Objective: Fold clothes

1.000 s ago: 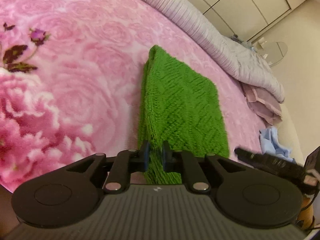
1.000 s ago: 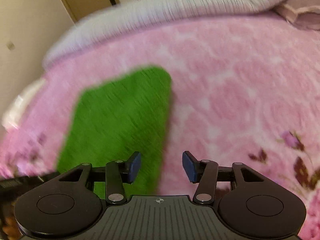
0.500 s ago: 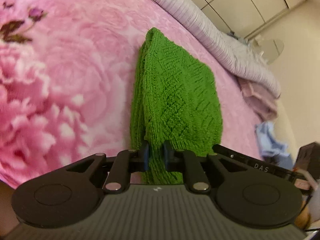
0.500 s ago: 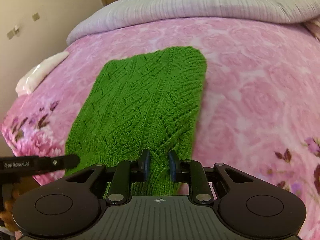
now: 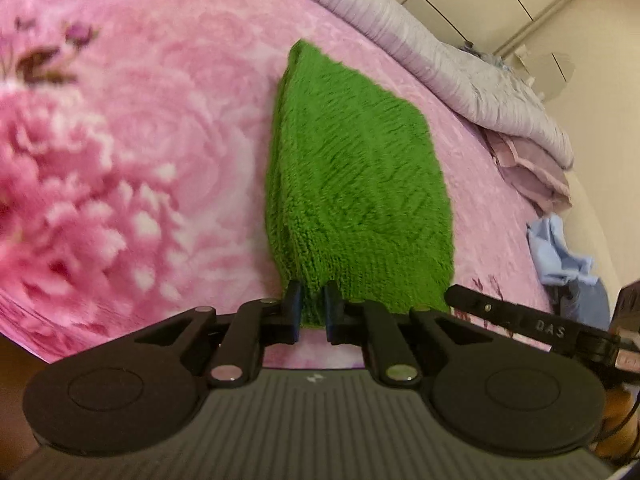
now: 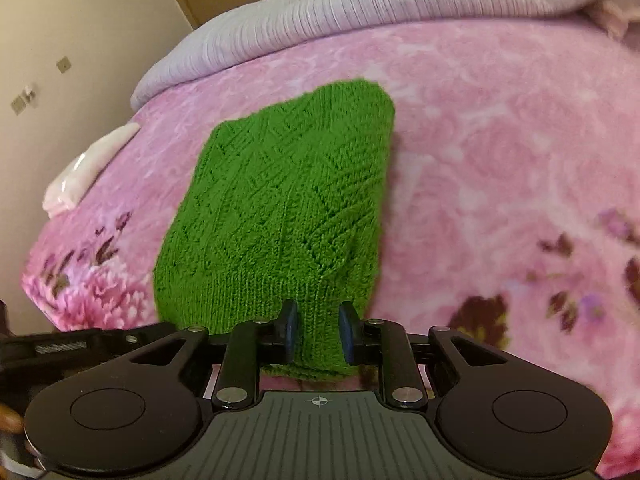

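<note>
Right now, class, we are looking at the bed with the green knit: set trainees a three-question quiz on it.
1. True or false: both hand-held grippers pinch the green knit garment's near edge.
2. What lies under it? A) pink floral blanket B) bare wood C) white tiles
3. Which colour is the crumpled cloth at the bed's edge?

Key: 1 true: left hand-held gripper, right hand-held gripper. 2 A, pink floral blanket. 3 light blue.

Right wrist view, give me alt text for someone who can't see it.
The right gripper pinches the near hem of a folded green knit sweater lying on a pink floral blanket. A grey quilt lies bunched along the far side.
</note>
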`<state>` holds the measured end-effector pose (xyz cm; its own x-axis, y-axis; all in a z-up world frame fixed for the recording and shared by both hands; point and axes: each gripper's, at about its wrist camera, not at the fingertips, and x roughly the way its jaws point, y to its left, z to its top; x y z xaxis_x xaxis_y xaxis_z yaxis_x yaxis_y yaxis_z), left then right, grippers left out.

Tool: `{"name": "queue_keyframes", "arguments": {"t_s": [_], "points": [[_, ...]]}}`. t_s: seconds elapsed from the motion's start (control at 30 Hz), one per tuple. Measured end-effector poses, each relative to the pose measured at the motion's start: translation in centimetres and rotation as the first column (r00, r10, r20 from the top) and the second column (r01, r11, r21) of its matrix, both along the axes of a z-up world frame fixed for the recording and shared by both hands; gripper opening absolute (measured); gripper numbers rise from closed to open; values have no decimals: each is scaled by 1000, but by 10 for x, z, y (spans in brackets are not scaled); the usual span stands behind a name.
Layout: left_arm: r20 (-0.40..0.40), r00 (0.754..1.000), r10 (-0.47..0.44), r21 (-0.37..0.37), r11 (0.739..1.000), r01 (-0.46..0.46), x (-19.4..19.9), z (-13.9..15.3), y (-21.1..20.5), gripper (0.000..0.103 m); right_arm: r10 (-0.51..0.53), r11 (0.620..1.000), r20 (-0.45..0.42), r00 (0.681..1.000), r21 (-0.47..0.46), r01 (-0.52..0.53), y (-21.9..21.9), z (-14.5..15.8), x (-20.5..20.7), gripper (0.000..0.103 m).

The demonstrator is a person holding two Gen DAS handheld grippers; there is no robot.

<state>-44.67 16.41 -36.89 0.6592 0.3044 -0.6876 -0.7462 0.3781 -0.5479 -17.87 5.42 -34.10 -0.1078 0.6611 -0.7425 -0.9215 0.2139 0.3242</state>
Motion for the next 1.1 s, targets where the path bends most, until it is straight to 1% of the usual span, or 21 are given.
{"name": "queue_keyframes", "arguments": {"t_s": [0.07,0.13,0.23,0.37,0.43,0.47,0.53,0.57,0.6,0.63,0.7,0.8,0.9,0.93,0.97,1.03,1.1], "points": [[15,1000,-2,47,999,1,-6,17,-5,8,-7,1000,60,998,15,6,-5,9,-5,21],[31,999,11,99,995,-14,-8,30,-7,8,-2,999,73,997,48,-1,-7,17,-8,21],[6,1000,6,151,989,-7,8,31,-4,8,19,996,80,997,88,-26,-4,24,-14,20],[-32,999,-5,116,993,8,27,2,3,8,46,995,89,995,86,-53,7,9,-21,20],[-8,1000,17,84,996,-17,24,-8,4,8,55,998,136,989,13,-57,16,-12,-24,21],[3,1000,28,68,997,-28,22,-13,5,8,56,998,135,989,4,-57,17,-19,-24,21],[-13,1000,1,45,999,-1,18,-5,10,6,53,999,101,993,0,-53,17,-18,-18,21],[-19,1000,-8,45,999,9,15,2,13,5,46,999,84,995,2,-46,18,-12,-11,21],[-26,1000,-18,61,998,20,13,10,18,5,38,999,67,997,4,-39,20,-5,-3,21],[-33,999,-21,95,995,24,12,18,23,5,31,999,50,998,6,-31,21,2,4,21],[-48,999,-21,158,987,28,12,33,38,5,16,1000,16,1000,10,-16,24,15,20,21],[-84,996,-19,217,975,37,30,42,76,5,-28,999,53,998,43,26,48,24,46,21],[-154,987,-42,283,955,84,65,45,114,5,-65,996,84,994,59,60,84,24,68,21],[-154,987,-54,287,953,97,74,44,125,5,-77,995,94,993,64,71,96,24,75,21],[-150,987,-62,292,951,104,82,44,135,5,-73,995,83,994,74,67,108,23,79,21],[-179,982,-62,298,948,115,100,39,154,5,-63,994,68,996,90,56,131,19,85,21],[-216,975,-62,281,952,123,112,27,167,5,-55,994,61,997,93,49,151,12,86,21]]}}
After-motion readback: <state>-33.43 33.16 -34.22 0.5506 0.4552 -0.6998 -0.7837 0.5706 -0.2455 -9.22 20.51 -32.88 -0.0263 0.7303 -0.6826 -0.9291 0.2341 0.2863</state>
